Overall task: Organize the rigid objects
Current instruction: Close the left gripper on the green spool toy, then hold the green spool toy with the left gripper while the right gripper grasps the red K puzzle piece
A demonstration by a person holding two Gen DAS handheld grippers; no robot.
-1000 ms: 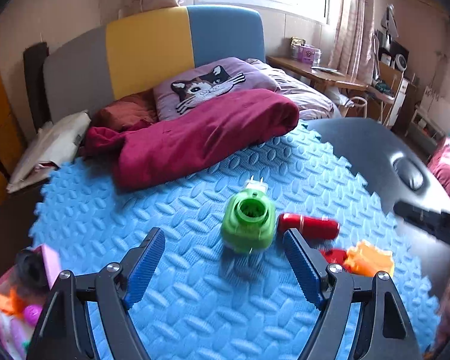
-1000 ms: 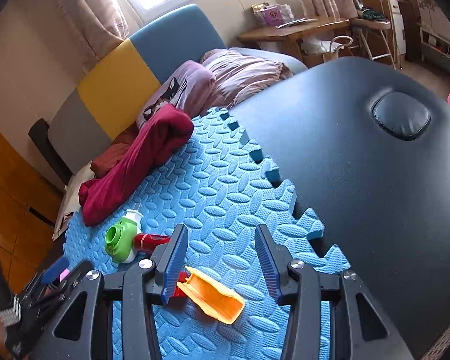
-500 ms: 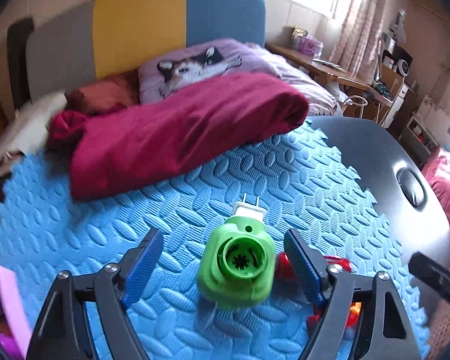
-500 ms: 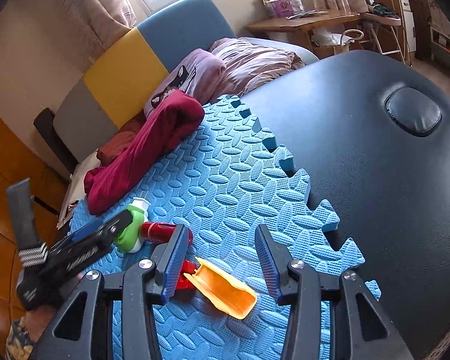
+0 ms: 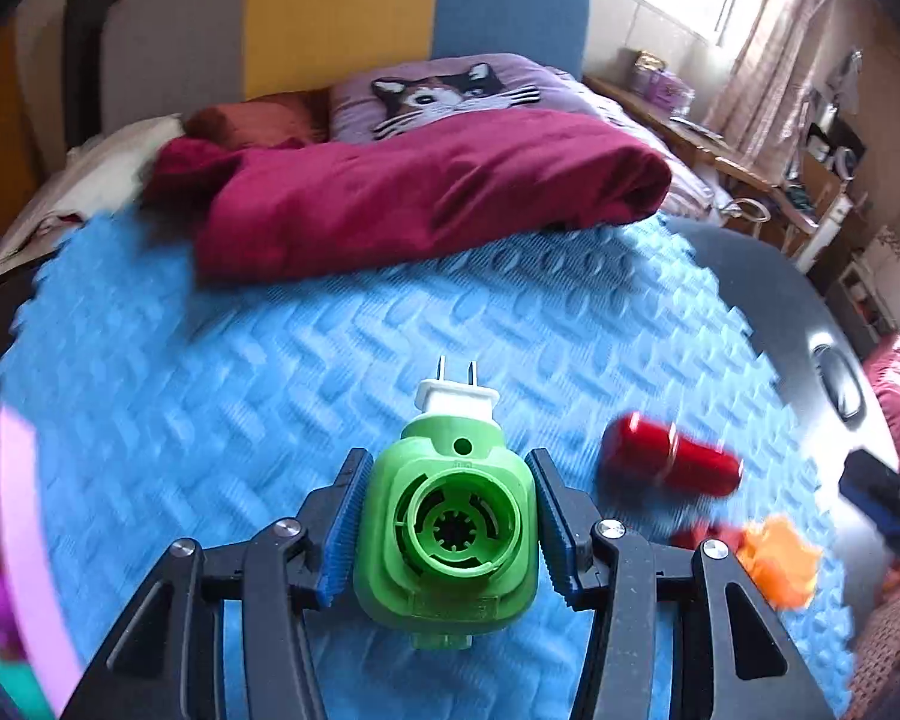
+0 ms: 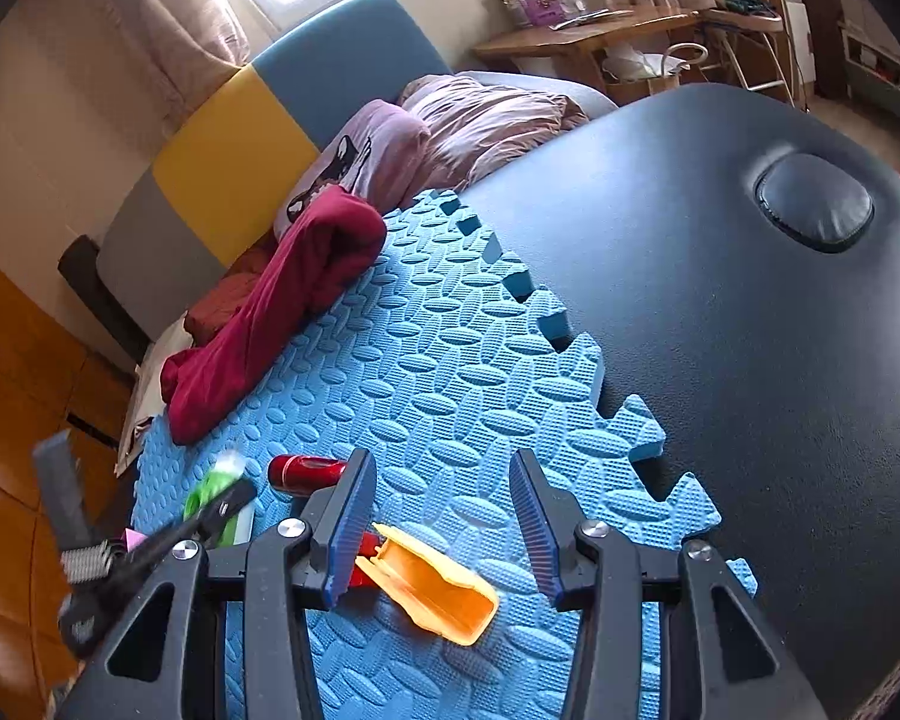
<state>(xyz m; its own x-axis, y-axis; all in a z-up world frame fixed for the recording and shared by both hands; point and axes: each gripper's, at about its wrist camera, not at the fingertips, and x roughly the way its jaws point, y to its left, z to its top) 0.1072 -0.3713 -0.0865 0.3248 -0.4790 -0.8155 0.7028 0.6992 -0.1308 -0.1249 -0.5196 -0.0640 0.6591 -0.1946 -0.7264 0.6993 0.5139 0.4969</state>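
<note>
Green plastic plug-in [image 5: 447, 531], ribbed blue tongs [image 5: 444, 531] closing, embossed foam mat [image 5: 270, 372]

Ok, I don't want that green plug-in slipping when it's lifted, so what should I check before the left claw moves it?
1. Green plug-in sits between the left claw pads: ok.
2. Jaws closing, both pads at its sides; firm grip: cannot tell.
3. Plug prongs point away, free of the pads: ok.
4. Red cylinder lies apart, to the right: ok.
5. Right claw is open, over the orange piece, out of the way: ok.
</note>
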